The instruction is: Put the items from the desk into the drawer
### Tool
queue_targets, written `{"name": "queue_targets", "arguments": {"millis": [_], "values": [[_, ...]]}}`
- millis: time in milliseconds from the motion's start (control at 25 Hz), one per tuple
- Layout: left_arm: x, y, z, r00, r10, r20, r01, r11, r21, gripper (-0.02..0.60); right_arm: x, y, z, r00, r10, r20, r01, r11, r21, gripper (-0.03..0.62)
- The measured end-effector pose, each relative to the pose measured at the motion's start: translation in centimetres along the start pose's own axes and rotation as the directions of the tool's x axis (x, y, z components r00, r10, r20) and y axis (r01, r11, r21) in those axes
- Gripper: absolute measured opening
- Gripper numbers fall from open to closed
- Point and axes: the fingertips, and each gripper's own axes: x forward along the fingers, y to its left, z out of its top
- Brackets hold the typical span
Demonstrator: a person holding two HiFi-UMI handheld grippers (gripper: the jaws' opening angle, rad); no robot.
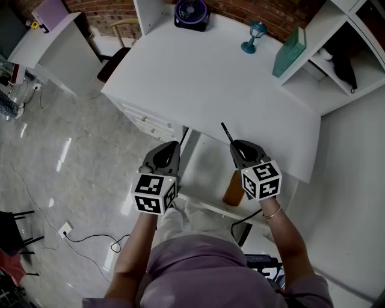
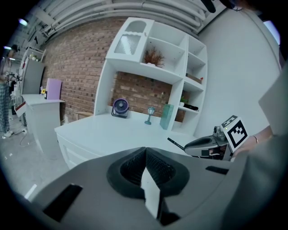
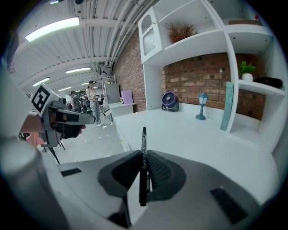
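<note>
The black pen (image 3: 143, 137) is clamped upright betw. the jaws of the right gripper (image 3: 143, 156), w/ its tip poking out past them. From the head view we see the pen (image 1: 227, 133) angled up toward the near edge of the desk (image 1: 204, 84), while the right gripper (image 1: 235, 146) itself hangs over the open drawer (image 1: 201, 165) that is pulled out below that edge. A brown item (image 1: 234, 187) stands in the drawer just beside the right gripper, partly hidden by it; we can't tell what it is.

The left gripper (image 2: 146, 156) has its jaws pressed together w/ nothing betw. them. In the head view the left gripper (image 1: 174, 146) sits at the drawer's left side, level w/ the right one and apart from it.

Across the left gripper view we also see the right gripper (image 2: 206, 144) w/ the pen (image 2: 175, 143) sticking out in front.

At the far end of the desk are a purple fan (image 1: 191, 13), a small blue lamp (image 1: 253, 37) and a teal book (image 1: 289, 52) leaning at the white shelf unit (image 1: 337, 48), all well apart from both grippers.
</note>
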Motion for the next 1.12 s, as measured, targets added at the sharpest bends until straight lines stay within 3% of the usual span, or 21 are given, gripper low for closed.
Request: {"name": "queue_targets", "arguments": {"millis": [480,1120], "values": [[-2.7,2.6,-1.0,0.999,0.052,0.004,-0.052,0.998,-0.033,0.000,2.0,5.4,-1.5,0.995,0.090,-0.041,-0.092,0.995,-0.046,0.046],[-4.5,4.9,-2.6,0.992,0.125,-0.004,-0.124,0.989,-0.079,0.000,5.0,8.1,-7.3,0.964,0.165,-0.209,-0.188,0.978,-0.094,0.046]]}}
